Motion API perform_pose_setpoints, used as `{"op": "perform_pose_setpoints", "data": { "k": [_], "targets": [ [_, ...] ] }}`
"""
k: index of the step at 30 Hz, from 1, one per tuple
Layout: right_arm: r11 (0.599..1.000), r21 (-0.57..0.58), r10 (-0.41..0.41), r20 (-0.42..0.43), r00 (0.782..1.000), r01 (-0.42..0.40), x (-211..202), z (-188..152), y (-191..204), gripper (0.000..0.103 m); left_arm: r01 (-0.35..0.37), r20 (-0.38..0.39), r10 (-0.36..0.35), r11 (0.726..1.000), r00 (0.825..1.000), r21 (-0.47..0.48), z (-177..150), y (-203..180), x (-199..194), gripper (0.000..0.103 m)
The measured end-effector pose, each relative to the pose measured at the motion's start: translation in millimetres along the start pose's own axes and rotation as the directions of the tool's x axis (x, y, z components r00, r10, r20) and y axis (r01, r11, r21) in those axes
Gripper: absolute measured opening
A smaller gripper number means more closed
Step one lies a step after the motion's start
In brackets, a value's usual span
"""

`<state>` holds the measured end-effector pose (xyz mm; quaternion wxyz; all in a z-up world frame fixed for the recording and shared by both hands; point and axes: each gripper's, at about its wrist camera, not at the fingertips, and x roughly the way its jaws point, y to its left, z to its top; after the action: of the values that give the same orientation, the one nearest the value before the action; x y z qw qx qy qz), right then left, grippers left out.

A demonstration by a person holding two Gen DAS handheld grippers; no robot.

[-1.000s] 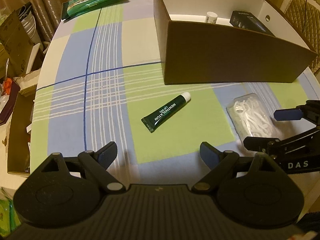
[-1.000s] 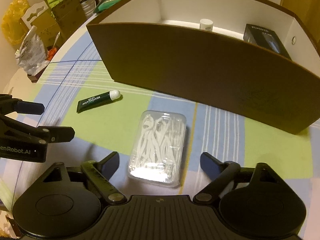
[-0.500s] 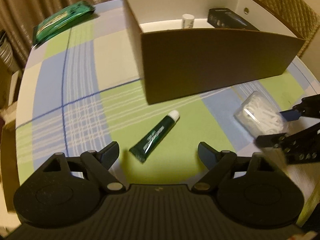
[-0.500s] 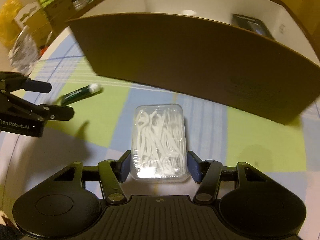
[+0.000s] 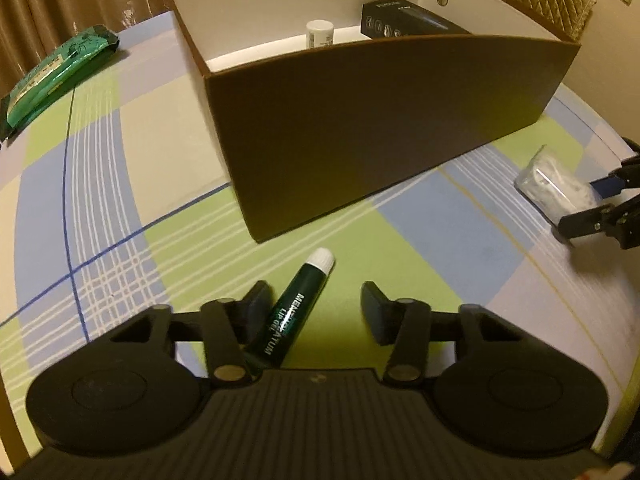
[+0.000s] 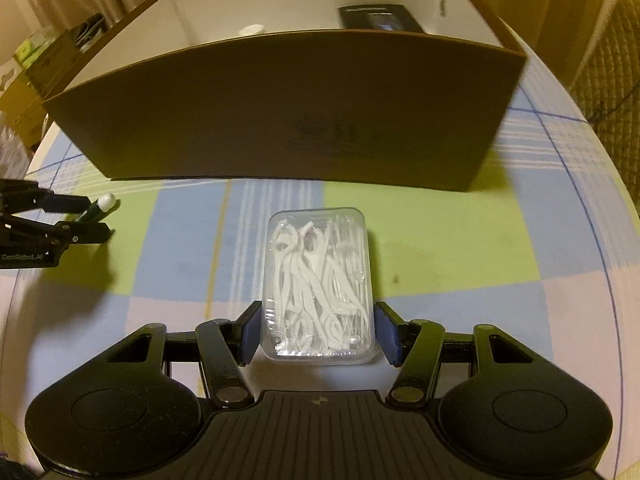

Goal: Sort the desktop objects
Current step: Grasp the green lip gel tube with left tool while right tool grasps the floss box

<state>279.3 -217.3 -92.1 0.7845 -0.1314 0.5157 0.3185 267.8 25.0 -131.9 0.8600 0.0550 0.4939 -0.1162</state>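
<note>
My left tongs (image 5: 312, 310), closing, straddle the dark green lip-gel tube (image 5: 294, 306) off-centre; I centre before squeezing. My right tongs (image 6: 318, 334) clamp the clear plastic floss-pick box (image 6: 318, 282), to lift level over the brown cardboard box (image 6: 280, 108) wall.

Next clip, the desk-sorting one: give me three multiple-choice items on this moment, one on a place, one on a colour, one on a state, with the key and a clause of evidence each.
1. Where does the small white-capped bottle stand?
A. inside the brown box
B. on the checked tablecloth
C. on the green packet

2. What colour is the cap of the lip gel tube?
A. green
B. white
C. blue

3. How does the right gripper stand to the clear case of floss picks?
A. far above it
B. beside it, with nothing between its fingers
C. closed on its two long sides

Key: 1 A, the bottle shows over the box's front wall, against its white inside. 2 B, the tube's dark green body ends in a white cap, lying between the left gripper fingers. 3 C, both blue pads press the case's sides.
</note>
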Motion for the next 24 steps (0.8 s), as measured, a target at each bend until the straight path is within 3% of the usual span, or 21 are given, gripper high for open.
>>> {"op": "perform_pose_setpoints", "data": {
  "k": [3,5,11,15,24],
  "targets": [
    [1.000,0.008,-0.001,0.007,1.000,0.001,-3,-2,-7,0.055,0.000,0.003,0.000,1.000,1.000,-0.013,0,-4,-1,0.026],
    [1.000,0.007,0.000,0.013,1.000,0.000,-4,-3,-9,0.055,-0.010,-0.002,0.010,0.999,1.000,-0.042,0,-9,-2,0.021],
    [1.000,-0.016,-0.016,0.028,0.999,0.017,-4,-1,-10,0.056,-0.027,-0.018,0.025,0.991,1.000,-0.131,-2,-42,-3,0.021],
    [0.999,-0.036,-0.019,0.036,0.999,0.021,-3,-1,-10,0.064,-0.048,-0.027,0.044,0.982,0.999,-0.181,4,-46,2,0.021],
    [0.998,-0.054,-0.021,0.049,0.999,0.024,3,-1,-11,0.066,-0.102,-0.050,0.095,0.980,0.994,-0.169,13,-51,7,0.021]
  ]
}}
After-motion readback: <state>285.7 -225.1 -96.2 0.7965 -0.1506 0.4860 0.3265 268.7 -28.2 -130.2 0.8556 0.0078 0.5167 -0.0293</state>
